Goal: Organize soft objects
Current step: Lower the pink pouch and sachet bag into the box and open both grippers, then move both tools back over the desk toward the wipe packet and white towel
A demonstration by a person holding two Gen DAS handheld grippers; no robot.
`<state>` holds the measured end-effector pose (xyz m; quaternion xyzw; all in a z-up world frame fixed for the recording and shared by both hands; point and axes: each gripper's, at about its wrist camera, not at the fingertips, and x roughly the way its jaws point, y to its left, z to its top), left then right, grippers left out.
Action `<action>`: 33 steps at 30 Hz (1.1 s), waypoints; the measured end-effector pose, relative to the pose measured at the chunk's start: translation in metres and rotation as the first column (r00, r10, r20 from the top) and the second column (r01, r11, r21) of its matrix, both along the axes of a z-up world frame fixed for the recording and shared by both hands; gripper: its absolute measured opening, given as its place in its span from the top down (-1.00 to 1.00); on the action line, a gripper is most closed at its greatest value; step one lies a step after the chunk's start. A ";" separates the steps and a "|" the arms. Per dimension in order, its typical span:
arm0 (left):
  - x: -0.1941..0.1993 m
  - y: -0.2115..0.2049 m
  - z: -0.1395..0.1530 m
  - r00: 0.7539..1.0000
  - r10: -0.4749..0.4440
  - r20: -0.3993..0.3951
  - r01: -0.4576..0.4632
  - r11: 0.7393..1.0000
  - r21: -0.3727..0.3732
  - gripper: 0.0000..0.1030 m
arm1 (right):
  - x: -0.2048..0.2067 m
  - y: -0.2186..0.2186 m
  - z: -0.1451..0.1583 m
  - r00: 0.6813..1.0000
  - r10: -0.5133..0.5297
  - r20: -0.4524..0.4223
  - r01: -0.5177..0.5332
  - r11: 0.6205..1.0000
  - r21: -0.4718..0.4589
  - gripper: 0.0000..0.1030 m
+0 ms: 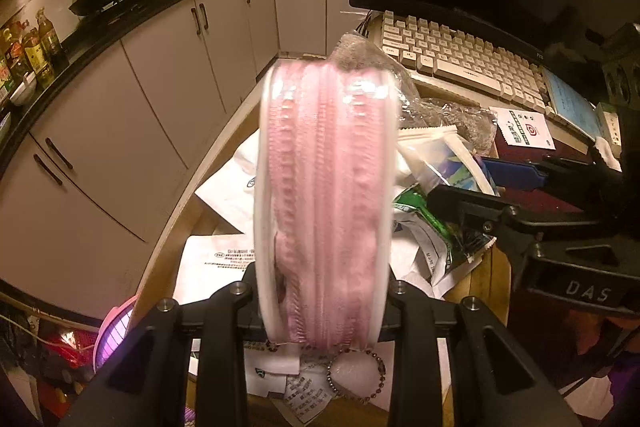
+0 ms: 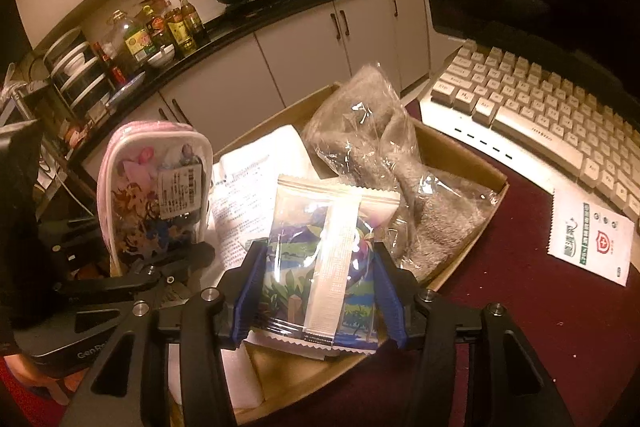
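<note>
Pouch [image 1: 324,187] clenched in left claw [image 1: 320,297]; right claw [image 2: 316,291] loosely straddling packet [image 2: 320,259], I'm fearing slip into box [image 2: 460,147].

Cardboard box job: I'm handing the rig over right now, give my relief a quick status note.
Left tool: shut on the pink pouch, held upright over the cardboard box.
Right tool: around the printed sachet above the box.
Already in the box: bagged grey cloth, white paper packs.
Left: set down pouch and sachet; a white sachet lies outside by the keyboard.
</note>
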<state>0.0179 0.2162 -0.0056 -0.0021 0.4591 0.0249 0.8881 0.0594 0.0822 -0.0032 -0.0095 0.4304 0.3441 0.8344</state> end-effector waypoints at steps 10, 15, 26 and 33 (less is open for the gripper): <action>-0.003 -0.002 0.004 1.000 0.013 0.012 -0.014 1.000 0.012 0.04 | -0.011 -0.009 0.011 1.000 -0.007 0.022 0.006 1.000 0.021 -0.31; -0.007 -0.005 0.007 0.999 0.029 0.025 -0.029 0.999 0.017 -0.45 | -0.025 -0.022 0.024 0.998 -0.013 0.060 0.011 0.999 0.032 -0.41; -0.029 -0.005 0.035 0.993 0.061 0.096 -0.064 0.998 0.022 -0.72 | -0.042 -0.078 0.038 0.989 -0.113 0.091 0.110 0.993 0.035 -0.63; -0.028 -0.023 0.050 0.990 0.032 0.134 -0.034 0.999 0.012 -0.79 | -0.037 -0.137 0.019 0.971 -0.236 0.028 0.236 0.972 -0.003 -0.65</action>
